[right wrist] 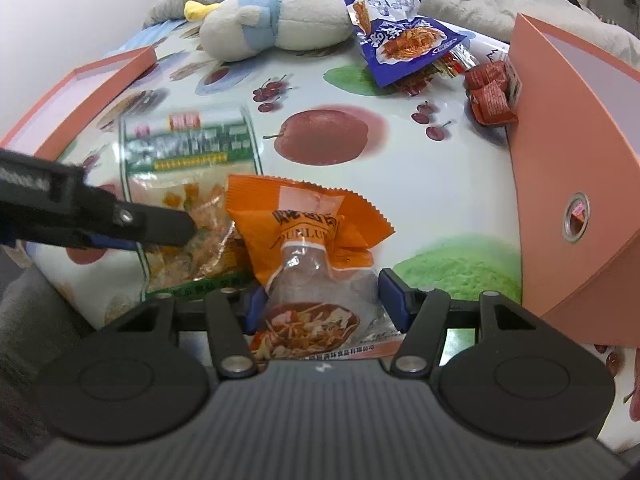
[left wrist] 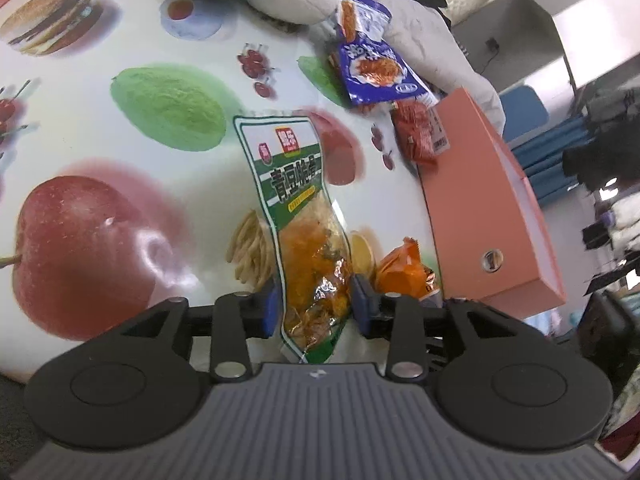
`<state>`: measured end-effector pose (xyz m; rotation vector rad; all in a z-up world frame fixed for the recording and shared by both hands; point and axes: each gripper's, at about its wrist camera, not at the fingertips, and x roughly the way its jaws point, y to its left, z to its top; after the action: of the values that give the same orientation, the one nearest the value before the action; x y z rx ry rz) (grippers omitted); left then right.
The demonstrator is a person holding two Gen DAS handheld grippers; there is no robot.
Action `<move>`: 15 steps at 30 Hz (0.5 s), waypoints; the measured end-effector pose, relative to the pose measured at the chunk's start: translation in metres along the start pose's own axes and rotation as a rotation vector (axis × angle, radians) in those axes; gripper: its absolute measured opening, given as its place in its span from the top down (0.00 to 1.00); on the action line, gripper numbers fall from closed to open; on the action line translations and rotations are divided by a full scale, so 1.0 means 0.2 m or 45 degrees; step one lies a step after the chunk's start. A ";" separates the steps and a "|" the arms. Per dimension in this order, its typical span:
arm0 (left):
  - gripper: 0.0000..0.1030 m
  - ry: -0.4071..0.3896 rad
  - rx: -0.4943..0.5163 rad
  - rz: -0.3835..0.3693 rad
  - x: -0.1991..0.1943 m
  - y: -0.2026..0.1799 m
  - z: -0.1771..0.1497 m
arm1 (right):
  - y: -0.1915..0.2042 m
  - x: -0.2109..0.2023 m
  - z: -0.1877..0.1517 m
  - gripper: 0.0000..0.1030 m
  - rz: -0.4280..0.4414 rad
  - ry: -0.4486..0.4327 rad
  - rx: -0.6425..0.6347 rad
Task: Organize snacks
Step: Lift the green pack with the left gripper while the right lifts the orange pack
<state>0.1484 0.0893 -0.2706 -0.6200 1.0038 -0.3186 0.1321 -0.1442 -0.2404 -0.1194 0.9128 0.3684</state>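
Green pea-crisp packet: lay on tabletop, between left gripper pads, jaws apart.
Orange packet: right gripper straddled it, pads not pressing.
Risk: crinkly film could slip from a shallow pinch.

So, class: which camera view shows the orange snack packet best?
The right wrist view: the orange snack packet lies whole and close, label readable. The left wrist view shows only a crumpled corner of it, beside the green snack packet.

Left tongs and right tongs, jaws apart.
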 end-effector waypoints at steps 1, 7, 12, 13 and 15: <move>0.59 0.002 0.014 0.012 0.01 -0.01 -0.01 | -0.01 0.00 0.00 0.41 0.008 -0.005 0.015; 0.38 -0.020 0.098 0.063 0.10 -0.11 -0.02 | -0.02 -0.01 -0.01 0.41 0.027 -0.009 0.028; 0.38 -0.029 0.233 0.151 0.15 -0.19 -0.02 | -0.05 -0.03 -0.01 0.43 0.028 -0.006 0.087; 0.38 -0.026 0.258 0.166 0.16 -0.21 -0.02 | -0.06 -0.04 -0.01 0.43 0.027 -0.006 0.110; 0.38 -0.026 0.293 0.190 0.17 -0.23 -0.03 | -0.08 -0.05 -0.01 0.44 0.015 -0.006 0.143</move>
<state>0.1612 0.0337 -0.2682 -0.3378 0.9717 -0.2901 0.1305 -0.1631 -0.2349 -0.0101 0.9274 0.3273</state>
